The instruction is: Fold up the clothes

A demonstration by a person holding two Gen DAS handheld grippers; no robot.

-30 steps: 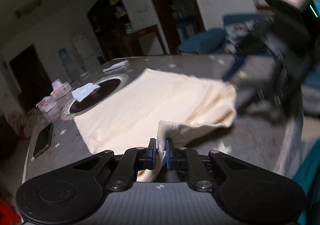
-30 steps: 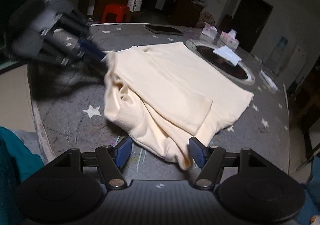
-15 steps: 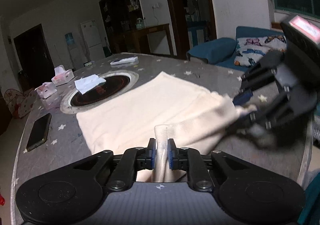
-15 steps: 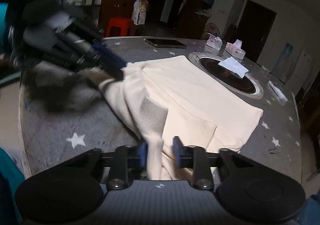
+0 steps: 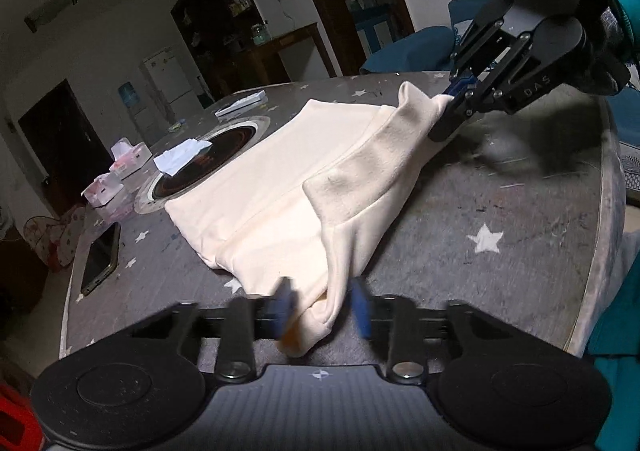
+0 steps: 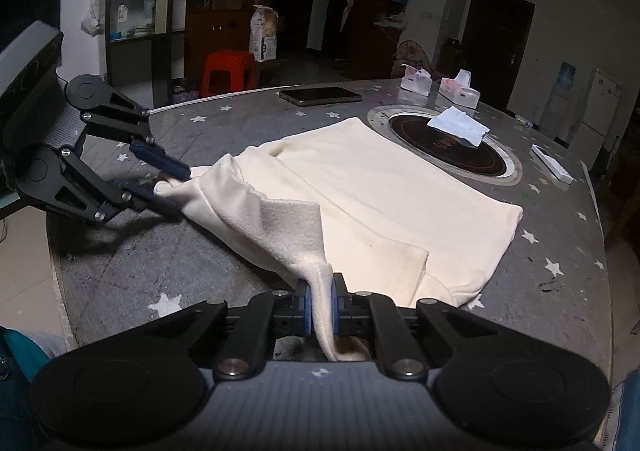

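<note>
A cream garment [image 5: 300, 179] [image 6: 380, 191] lies on the grey star-patterned table [image 5: 500, 211], its near edge lifted and stretched between both grippers. In the left wrist view, my left gripper [image 5: 322, 309] has blurred blue pads standing apart. A bunched fold of the garment hangs between them, and the jaws are closing. The right wrist view shows the same left gripper [image 6: 176, 187] with the corner between its spread fingers. My right gripper [image 6: 321, 305] is shut on a hanging strip of the garment's hem. Its far side [image 5: 444, 111] shows pinching the other corner.
A round black hob [image 6: 448, 147] is set into the table beyond the garment, with a white tissue [image 6: 460, 125] on it. A phone [image 6: 320, 95], two tissue boxes [image 6: 440, 85] and a white remote [image 6: 554, 163] lie further out. The curved table edge [image 5: 600, 251] is close by.
My right gripper has closed from wide open onto the hem. The left pads, earlier pinched tight on a fold, now stand apart around it. The near edge is pulled taut between the grippers.
</note>
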